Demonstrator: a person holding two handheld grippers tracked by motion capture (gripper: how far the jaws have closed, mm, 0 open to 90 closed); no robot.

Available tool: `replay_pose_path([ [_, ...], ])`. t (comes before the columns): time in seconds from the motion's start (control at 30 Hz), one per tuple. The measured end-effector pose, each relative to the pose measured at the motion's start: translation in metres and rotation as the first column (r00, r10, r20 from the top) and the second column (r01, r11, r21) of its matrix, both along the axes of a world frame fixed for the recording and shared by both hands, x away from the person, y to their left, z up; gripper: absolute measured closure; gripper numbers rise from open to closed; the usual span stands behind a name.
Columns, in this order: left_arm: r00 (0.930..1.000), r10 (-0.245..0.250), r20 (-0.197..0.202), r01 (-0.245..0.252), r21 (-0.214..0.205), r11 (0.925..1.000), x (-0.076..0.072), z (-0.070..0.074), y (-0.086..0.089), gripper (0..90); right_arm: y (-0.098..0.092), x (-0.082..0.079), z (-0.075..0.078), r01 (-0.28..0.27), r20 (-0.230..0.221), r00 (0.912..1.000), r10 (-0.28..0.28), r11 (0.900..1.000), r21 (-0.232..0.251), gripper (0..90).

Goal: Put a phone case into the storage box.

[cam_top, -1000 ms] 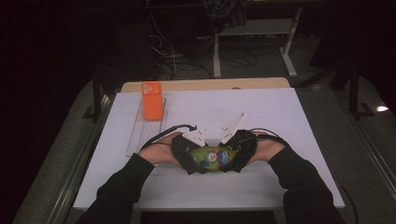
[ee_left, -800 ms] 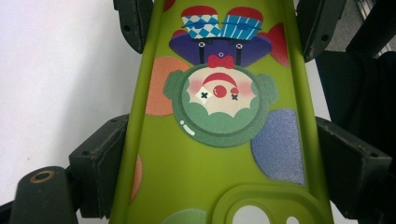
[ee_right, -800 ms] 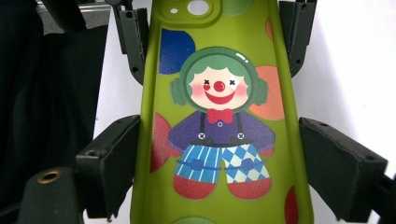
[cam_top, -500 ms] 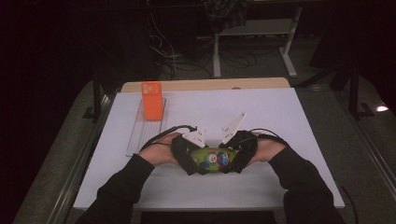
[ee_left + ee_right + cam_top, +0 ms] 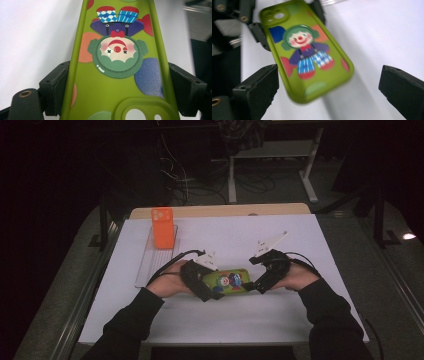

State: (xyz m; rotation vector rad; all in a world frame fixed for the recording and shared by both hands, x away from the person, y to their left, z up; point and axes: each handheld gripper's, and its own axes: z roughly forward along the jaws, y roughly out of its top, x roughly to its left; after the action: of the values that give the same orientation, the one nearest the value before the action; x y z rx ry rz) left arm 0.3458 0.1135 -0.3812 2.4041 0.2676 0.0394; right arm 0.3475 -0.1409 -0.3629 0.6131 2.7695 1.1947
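Left tongs (image 5: pixel 117 85) pinch the camera end of a green clown phone case (image 5: pixel 229 281), held just above the white tabletop (image 5: pixel 300 245) near its front middle. Right tongs (image 5: pixel 329 87) spread wide, off the case. Orange phone (image 5: pixel 162 227) stands on a tray (image 5: pixel 145 265) back left.

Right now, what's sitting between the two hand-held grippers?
A green phone case with a clown picture lies between the left gripper and right gripper in the high view; the left gripper's jaws clamp its end.
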Motion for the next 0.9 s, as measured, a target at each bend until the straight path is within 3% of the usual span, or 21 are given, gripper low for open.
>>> replay_pose_path([
  [0.1,0.9982,0.059,-0.006,-0.059,0.007,0.9982,0.001,-0.002,0.0,15.2,-0.006,0.0,-0.004,0.083,-0.035,0.996,-0.082,0.9963,0.021,1.9],
  [0.23,0.9922,0.124,0.002,-0.124,0.026,0.9919,0.002,-0.004,0.0,15.2,-0.009,-0.001,-0.011,0.161,-0.028,0.9867,-0.16,0.9868,0.02,1.4],
  [0.3,0.9869,0.161,0.009,-0.161,0.014,0.9868,0.002,-0.004,0.0,15.2,-0.011,-0.003,-0.014,0.189,-0.015,0.982,-0.188,0.9817,0.025,1.4],
  [0.33,0.9803,0.198,0.004,-0.198,0.0,0.9803,0.002,-0.005,-0.001,15.2,-0.011,-0.004,-0.016,0.197,-0.013,0.9804,-0.196,0.9801,0.027,0.9],
  [0.37,0.979,0.203,0.017,-0.203,0.012,0.9791,0.003,-0.005,0.0,15.2,-0.011,-0.005,-0.018,0.216,-0.019,0.9762,-0.216,0.976,0.023,0.0],
  [0.4,0.9709,0.239,0.014,-0.239,-0.002,0.971,0.003,-0.005,-0.001,15.2,-0.01,-0.006,-0.019,0.229,-0.019,0.9733,-0.229,0.9731,0.023,0.0],
  [0.47,0.9657,0.259,0.022,-0.259,0.008,0.9659,0.004,-0.004,-0.001,15.2,-0.009,-0.008,-0.023,0.269,-0.013,0.9632,-0.269,0.9627,0.031,0.0],
  [0.5,0.957,0.289,0.018,-0.29,0.008,0.9571,0.003,-0.005,-0.002,15.2,-0.009,-0.009,-0.025,0.277,-0.008,0.9609,-0.277,0.9602,0.037,0.0],
  [0.53,0.9529,0.303,0.022,-0.303,0.003,0.9531,0.004,-0.005,-0.002,15.2,-0.008,-0.01,-0.027,0.302,-0.002,0.9531,-0.303,0.9523,0.041,0.0],
  [0.63,0.9514,0.306,0.039,-0.307,0.033,0.9512,0.006,-0.005,0.0,15.2,-0.004,-0.014,-0.034,0.346,0.018,0.9376,-0.347,0.9365,0.058,0.0],
  [0.67,0.9467,0.32,0.037,-0.321,0.026,0.9468,0.006,-0.005,0.0,15.2,-0.003,-0.017,-0.036,0.37,0.009,0.9285,-0.371,0.9268,0.065,0.0],
  [0.8,0.9318,0.362,0.03,-0.362,0.005,0.9322,0.008,-0.004,0.002,15.3,0.005,-0.025,-0.045,0.416,0.01,0.9081,-0.419,0.904,0.101,0.0],
  [0.9,0.9296,0.368,0.027,-0.368,0.007,0.9298,0.008,-0.004,0.002,15.2,0.008,-0.026,-0.052,0.426,0.002,0.9035,-0.429,0.8981,0.11,0.0],
])
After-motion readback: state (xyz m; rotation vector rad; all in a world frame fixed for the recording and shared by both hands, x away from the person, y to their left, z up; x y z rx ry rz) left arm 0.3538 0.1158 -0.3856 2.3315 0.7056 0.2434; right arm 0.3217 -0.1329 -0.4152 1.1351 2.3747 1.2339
